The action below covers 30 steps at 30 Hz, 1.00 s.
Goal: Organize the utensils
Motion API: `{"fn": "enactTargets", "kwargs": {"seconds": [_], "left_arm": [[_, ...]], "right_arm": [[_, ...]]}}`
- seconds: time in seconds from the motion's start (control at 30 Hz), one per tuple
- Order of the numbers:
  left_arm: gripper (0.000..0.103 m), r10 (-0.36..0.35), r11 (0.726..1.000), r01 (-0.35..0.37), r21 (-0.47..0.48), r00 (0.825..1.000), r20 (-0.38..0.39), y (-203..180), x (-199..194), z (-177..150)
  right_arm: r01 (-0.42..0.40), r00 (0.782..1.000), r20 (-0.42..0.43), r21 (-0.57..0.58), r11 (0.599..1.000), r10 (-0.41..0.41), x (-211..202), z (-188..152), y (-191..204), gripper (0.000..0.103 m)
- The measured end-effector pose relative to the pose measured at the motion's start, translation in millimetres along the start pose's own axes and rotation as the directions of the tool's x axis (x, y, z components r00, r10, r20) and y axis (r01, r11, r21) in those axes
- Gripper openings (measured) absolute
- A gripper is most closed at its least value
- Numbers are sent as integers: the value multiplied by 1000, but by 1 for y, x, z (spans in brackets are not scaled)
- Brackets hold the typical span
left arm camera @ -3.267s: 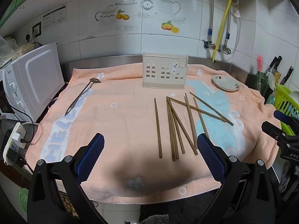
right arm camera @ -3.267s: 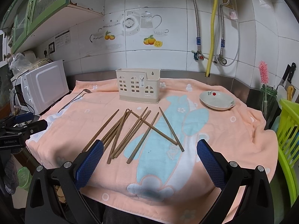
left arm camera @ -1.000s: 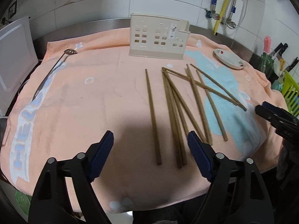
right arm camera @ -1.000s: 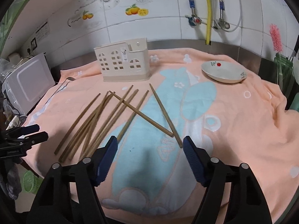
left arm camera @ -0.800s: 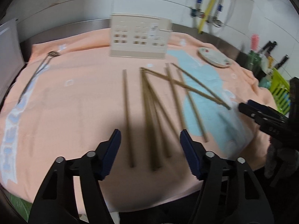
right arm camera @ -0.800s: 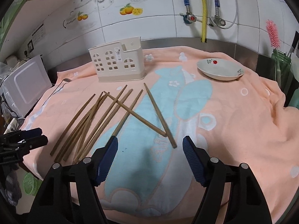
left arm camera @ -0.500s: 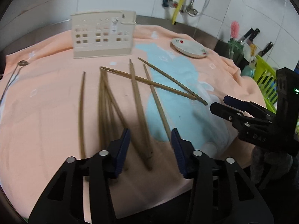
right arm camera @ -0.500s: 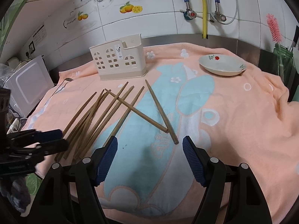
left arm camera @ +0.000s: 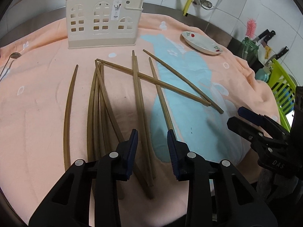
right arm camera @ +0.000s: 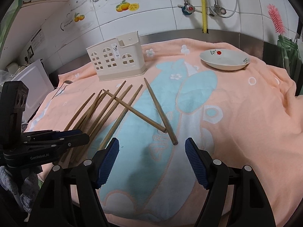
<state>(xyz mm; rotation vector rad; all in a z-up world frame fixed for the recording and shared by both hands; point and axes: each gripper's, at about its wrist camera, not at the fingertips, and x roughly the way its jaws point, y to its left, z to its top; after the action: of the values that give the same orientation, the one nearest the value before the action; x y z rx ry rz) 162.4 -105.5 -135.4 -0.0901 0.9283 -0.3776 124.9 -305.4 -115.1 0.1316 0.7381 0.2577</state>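
Several brown wooden chopsticks [left arm camera: 138,87] lie scattered on an orange towel [left arm camera: 37,113], also in the right wrist view [right arm camera: 121,106]. A beige utensil holder [left arm camera: 103,21] with window cut-outs stands upright behind them, also in the right wrist view [right arm camera: 116,56]. My left gripper [left arm camera: 152,145] is open but narrowed, low over the near ends of two chopsticks that lie between its jaws. My right gripper [right arm camera: 151,157] is open and empty, just short of the near ends of two crossed chopsticks [right arm camera: 161,121].
A white dish [left arm camera: 201,42] with red flowers sits at the back right, also in the right wrist view [right arm camera: 224,59]. A metal ladle [left arm camera: 9,60] lies at the left edge. A white microwave [right arm camera: 32,83] stands left. A green rack [left arm camera: 282,87] and knives are at the right.
My left gripper has moved forward and down to the chopsticks and its jaws have narrowed around two of them. My right gripper has come closer to the crossed chopsticks.
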Motion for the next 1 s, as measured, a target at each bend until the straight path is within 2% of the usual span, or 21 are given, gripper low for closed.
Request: {"fn": "enactTargets", "kwargs": {"seconds": [0.2, 0.53, 0.7, 1.0], "left_arm": [[21, -3, 999, 3, -39, 1000, -14, 8, 7, 1], [19, -7, 998, 5, -69, 999, -32, 14, 15, 0], [8, -13, 997, 10, -73, 999, -39, 15, 16, 2], [6, -11, 997, 9, -73, 999, -33, 17, 9, 4]], "right_arm": [[-4, 1000, -4, 6, 1000, 4, 2, -1, -1, 70], [-8, 1000, -13, 8, 1000, 8, 8, 0, -2, 70], [-5, 1000, -17, 11, 1000, 5, 11, 0, -4, 70], [-8, 1000, -22, 12, 1000, 8, 13, -1, -3, 70]]}}
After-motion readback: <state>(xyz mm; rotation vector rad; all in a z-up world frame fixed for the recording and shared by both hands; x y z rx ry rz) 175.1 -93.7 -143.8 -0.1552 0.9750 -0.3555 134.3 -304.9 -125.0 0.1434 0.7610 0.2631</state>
